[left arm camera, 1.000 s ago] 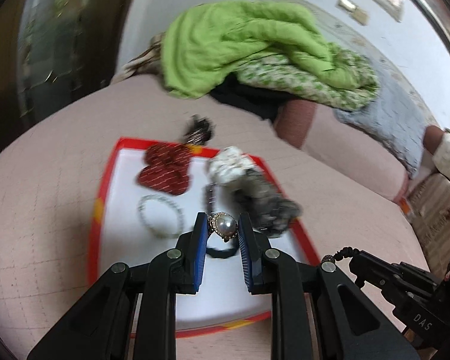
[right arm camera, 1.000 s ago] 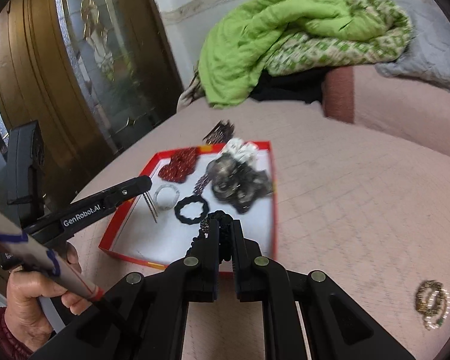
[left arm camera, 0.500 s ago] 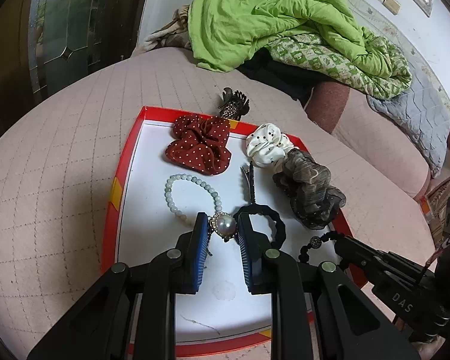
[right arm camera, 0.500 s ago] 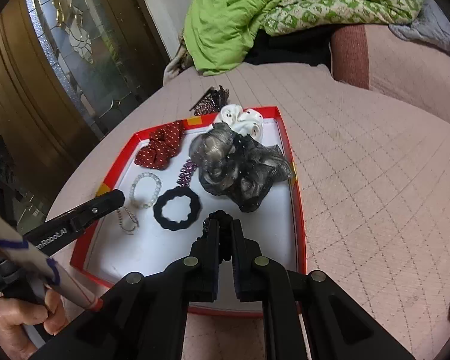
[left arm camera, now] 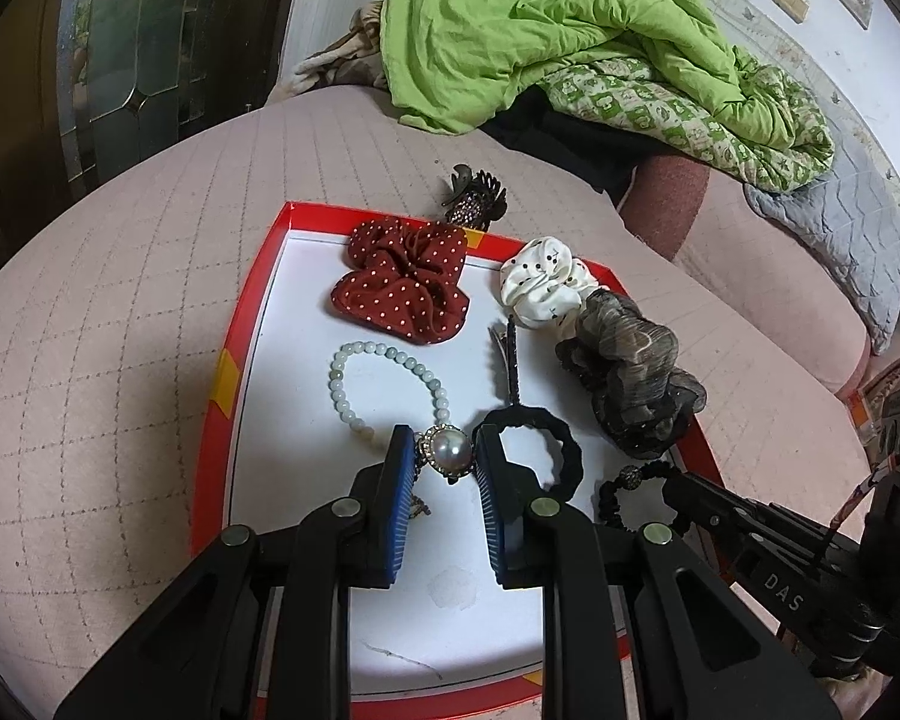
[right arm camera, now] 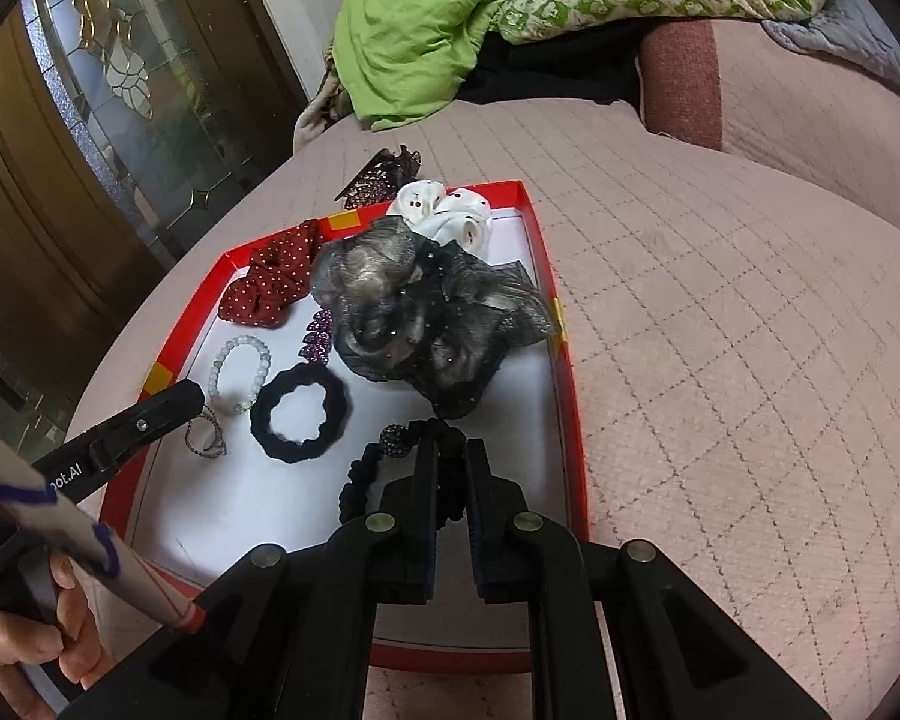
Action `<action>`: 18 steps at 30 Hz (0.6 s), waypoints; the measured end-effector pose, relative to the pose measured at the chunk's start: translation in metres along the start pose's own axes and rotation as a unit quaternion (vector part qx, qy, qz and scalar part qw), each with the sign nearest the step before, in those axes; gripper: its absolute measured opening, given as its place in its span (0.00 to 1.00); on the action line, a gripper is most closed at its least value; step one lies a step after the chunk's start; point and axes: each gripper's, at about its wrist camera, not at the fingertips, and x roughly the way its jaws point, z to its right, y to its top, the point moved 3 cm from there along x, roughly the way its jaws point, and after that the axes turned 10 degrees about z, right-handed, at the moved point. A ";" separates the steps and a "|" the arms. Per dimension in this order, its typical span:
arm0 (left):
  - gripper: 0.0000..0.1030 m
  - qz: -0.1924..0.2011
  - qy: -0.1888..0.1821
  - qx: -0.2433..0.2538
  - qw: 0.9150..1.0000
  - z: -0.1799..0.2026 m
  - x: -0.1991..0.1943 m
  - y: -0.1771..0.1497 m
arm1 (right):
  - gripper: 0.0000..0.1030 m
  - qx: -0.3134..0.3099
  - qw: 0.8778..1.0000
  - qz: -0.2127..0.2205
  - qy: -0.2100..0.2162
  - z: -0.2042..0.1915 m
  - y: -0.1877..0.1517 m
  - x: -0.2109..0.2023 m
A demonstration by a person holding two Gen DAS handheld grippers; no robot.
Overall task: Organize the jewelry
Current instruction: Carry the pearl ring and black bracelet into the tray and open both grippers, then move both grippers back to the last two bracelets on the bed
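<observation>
While left gripper [left arm camera: 447, 461] pinches pearl brooch [left arm camera: 448, 454], right gripper [right arm camera: 450, 459] clamps black beaded bracelet [right arm camera: 390, 462].

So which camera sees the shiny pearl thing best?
The left wrist camera. The pearl piece sits right between the left gripper fingers, close and clear over the red tray. In the right wrist view that gripper's finger hides the pearl; only a thin chain shows.

Soft indoor light, sharp focus, mild shadows under fingers [left arm camera: 399, 504]; strong fisheye bending, dark corners.
</observation>
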 end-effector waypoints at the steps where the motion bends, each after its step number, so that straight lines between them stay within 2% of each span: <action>1: 0.19 0.001 -0.002 -0.001 1.000 0.001 0.000 0.001 | 0.11 0.003 1.000 0.000 0.001 0.002 0.000 -0.002; 10: 0.21 0.025 -0.015 0.006 1.000 0.013 -0.008 0.007 | 0.11 0.010 0.999 0.028 0.019 -0.001 0.010 -0.027; 12: 0.26 0.031 -0.015 0.009 0.999 0.016 -0.010 0.007 | 0.11 0.014 0.999 0.031 0.027 -0.002 0.012 -0.033; 18: 0.28 0.042 -0.022 0.018 0.999 0.027 -0.015 0.007 | 0.14 0.018 0.998 0.042 0.035 0.003 0.016 -0.047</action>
